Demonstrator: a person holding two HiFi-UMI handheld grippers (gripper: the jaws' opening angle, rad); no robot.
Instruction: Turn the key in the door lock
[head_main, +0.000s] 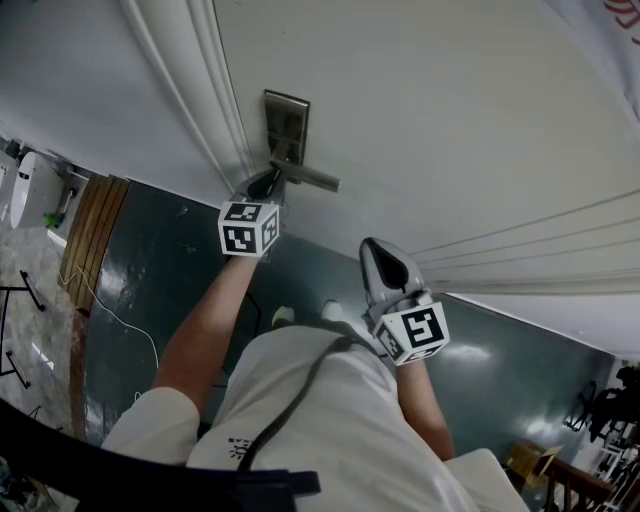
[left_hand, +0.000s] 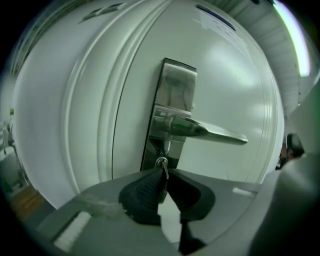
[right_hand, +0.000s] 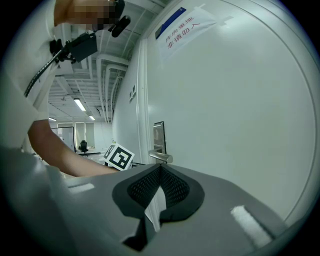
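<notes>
Left gripper view gives the clearest sight of the key (left_hand: 161, 164). Only its metal ring and head show, sticking out of the lower part of the steel lock plate (left_hand: 176, 92), just under the lever handle (left_hand: 212, 133). The left gripper (left_hand: 163, 174) has its jaws nearly closed and pinched on that head, one ribbed pad on each side. A flat-on pinch like this probably lets a roll of the wrist turn the key without it slipping. The gripper comes in from below the handle, so the lever does not get in its way.

In the head view the same gripper (head_main: 264, 186) is pressed up to the plate on the white door (head_main: 450, 110), with the forearm reaching straight to it.

The right gripper (right_hand: 159, 169) has its jaws together at the tips with nothing between them. It hangs well back from the door and to the side, apparently idle while the other does the work. Past its jaws the marker cube (right_hand: 119, 156) of the left gripper shows beside the handle.

High on the door is a paper notice (right_hand: 186, 27) with a blue strip and red Chinese characters. The lower line may read 非请勿入, but it is too small to be sure. No brand shows on the lock.
</notes>
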